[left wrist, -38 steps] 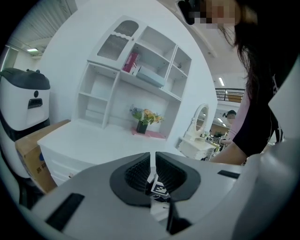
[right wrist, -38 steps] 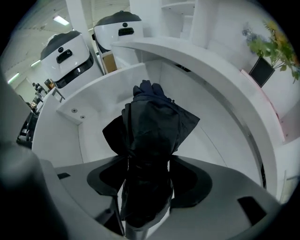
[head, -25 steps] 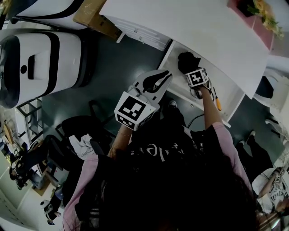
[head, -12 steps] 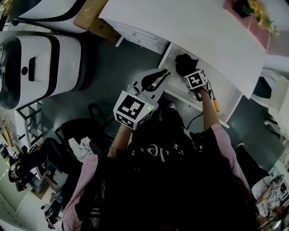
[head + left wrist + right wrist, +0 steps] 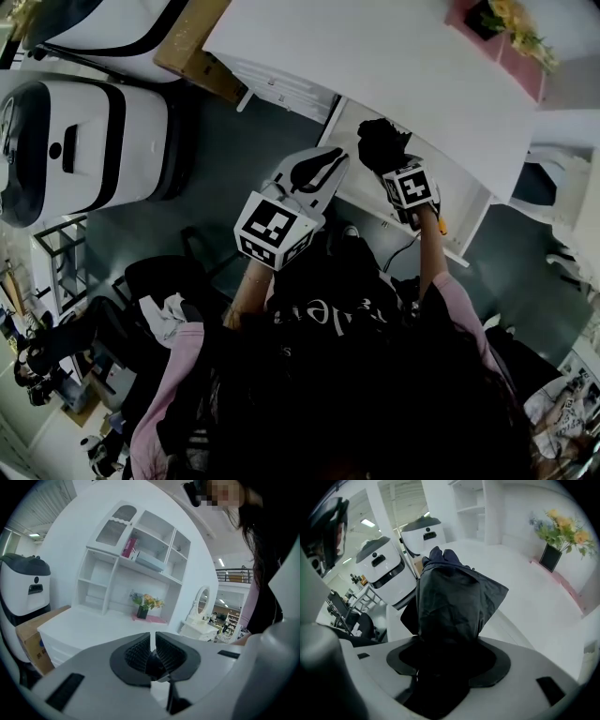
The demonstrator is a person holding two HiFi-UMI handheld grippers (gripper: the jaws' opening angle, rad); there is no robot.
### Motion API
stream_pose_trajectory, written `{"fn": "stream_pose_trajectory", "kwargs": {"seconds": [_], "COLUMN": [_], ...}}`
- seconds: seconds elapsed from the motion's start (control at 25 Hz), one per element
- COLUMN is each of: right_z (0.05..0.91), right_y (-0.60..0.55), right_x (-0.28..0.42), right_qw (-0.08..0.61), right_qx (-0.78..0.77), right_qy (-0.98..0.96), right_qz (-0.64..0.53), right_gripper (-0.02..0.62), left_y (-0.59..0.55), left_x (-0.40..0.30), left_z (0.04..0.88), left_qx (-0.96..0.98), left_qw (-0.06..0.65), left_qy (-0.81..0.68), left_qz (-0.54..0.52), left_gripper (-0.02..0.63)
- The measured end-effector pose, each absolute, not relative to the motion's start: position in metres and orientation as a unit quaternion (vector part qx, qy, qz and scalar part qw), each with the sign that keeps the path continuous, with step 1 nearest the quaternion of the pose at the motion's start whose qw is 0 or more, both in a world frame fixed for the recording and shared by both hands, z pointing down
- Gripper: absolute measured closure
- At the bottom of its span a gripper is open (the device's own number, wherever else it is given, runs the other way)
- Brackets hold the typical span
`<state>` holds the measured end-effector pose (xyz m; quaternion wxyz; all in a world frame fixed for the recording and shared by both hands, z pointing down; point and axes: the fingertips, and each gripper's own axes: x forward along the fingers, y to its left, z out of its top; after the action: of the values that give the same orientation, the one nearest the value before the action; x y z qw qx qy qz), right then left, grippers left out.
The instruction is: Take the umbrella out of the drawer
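Head view looks down on us standing at an open white drawer [image 5: 461,204] that sticks out from under a white desk [image 5: 375,56]. Our right gripper [image 5: 394,169] reaches to the drawer's left end, and its jaws are clamped on the umbrella [image 5: 378,142], a folded bundle of dark fabric. From this view the umbrella lies over the drawer's far left corner, close to the desk edge; we cannot tell whether it is clear of the drawer walls. Right gripper view shows the dark fabric filling the space between the two pads and rising out past the jaw tips, with loose folds flaring to the right. Our left gripper [image 5: 330,161] hangs just left of the drawer, near the umbrella but apart from it. Left gripper view shows its ribbed pads brought together with only a thin slit between them and nothing held. A small orange thing [image 5: 442,225] lies at the near right of the drawer, beside our right forearm. Flowers [image 5: 511,19] in a dark pot stand on the far right of the desk. To the left, on the floor, are a cardboard box [image 5: 192,42] and a white machine [image 5: 84,141].
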<state>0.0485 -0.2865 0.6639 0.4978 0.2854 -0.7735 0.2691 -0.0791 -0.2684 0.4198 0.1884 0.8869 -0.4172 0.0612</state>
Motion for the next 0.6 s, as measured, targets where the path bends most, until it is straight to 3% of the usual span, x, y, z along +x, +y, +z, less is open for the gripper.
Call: {"fn": "stream_pose_trajectory", "kwargs": {"seconds": [0.6], "right_z": [0.523], "right_y": [-0.249], "right_x": [0.067], "right_qw": [0.334], "right_qx": [0.33], "right_qy": [-0.842], "right_qz": [0.264], "right_gripper": [0.318], "left_y": [-0.24], "left_x": [-0.036], "left_z": [0.404], "left_qx": [0.889], "left_qw": [0.158], "left_qy": [-0.426], "left_qz": [0.062], "left_gripper": [0.561]}}
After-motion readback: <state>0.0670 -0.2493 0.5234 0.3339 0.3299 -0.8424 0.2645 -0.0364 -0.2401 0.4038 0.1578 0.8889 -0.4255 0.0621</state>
